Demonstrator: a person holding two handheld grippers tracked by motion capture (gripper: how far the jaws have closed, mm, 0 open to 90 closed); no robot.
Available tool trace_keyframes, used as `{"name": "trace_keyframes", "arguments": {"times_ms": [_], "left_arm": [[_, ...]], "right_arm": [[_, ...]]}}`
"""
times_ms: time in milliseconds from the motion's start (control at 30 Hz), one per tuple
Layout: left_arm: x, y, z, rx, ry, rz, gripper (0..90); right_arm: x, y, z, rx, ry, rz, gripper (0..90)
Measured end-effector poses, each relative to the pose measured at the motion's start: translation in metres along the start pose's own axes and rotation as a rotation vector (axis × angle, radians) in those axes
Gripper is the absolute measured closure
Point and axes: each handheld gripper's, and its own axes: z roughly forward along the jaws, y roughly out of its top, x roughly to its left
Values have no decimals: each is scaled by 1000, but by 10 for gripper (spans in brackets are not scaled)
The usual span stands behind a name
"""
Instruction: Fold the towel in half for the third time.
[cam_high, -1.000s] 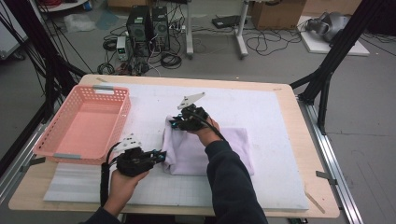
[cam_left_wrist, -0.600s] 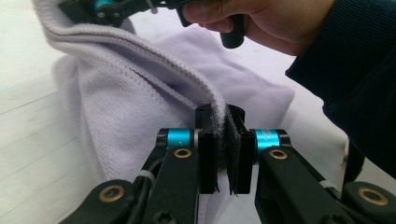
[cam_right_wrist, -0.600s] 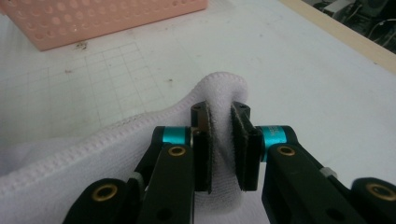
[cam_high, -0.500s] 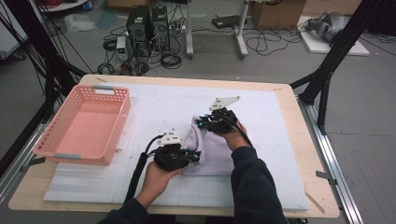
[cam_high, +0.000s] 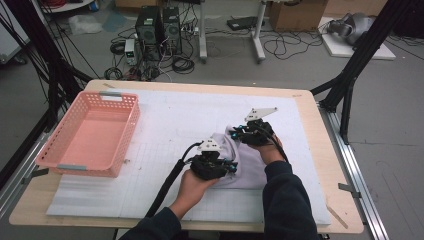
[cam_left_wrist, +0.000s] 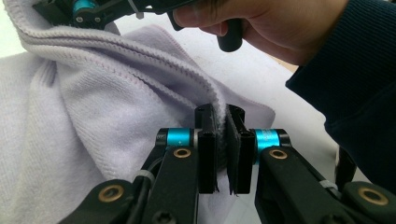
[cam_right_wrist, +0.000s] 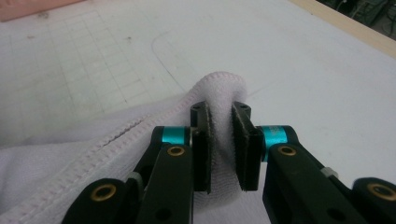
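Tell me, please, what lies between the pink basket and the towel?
In the high view, nothing but bare white mat lies between the pink basket and the towel.

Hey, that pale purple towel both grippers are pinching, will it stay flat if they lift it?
Probably not. The towel already drapes in soft folds between the left gripper and right gripper, so it likely sags. Its looped terry surface should resist slipping.

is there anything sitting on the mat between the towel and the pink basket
Nothing visible does. Both grippers, left and right, are shut on the towel, and the white mat between it and the pink basket lies bare.
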Motion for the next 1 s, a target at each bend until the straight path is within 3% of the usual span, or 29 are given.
{"name": "trace_keyframes", "arguments": {"times_ms": [300,333,433,467,500,667,867,1000], "left_arm": [[-8,3,27,6,-3,-6,831],[-9,3,28,-6,6,-9,800],[-7,4,24,-41,30,17,523],[-7,4,19,-55,29,30,420],[-6,5,12,-72,21,45,376],[7,3,-29,-161,85,110,317],[45,-16,-71,-192,178,97,291],[65,-32,-91,-179,248,95,261]], "right_arm": [[-9,-13,-9,-1,-38,26,787],[-10,-14,-10,0,-45,27,777],[-11,-18,-14,-1,-77,67,666],[-12,-20,-17,-2,-101,79,626],[-14,-22,-22,-13,-129,95,598],[-17,-41,-52,-17,-235,147,588],[-3,-64,-83,-61,-301,181,592],[16,-83,-92,-72,-291,183,601]]}}
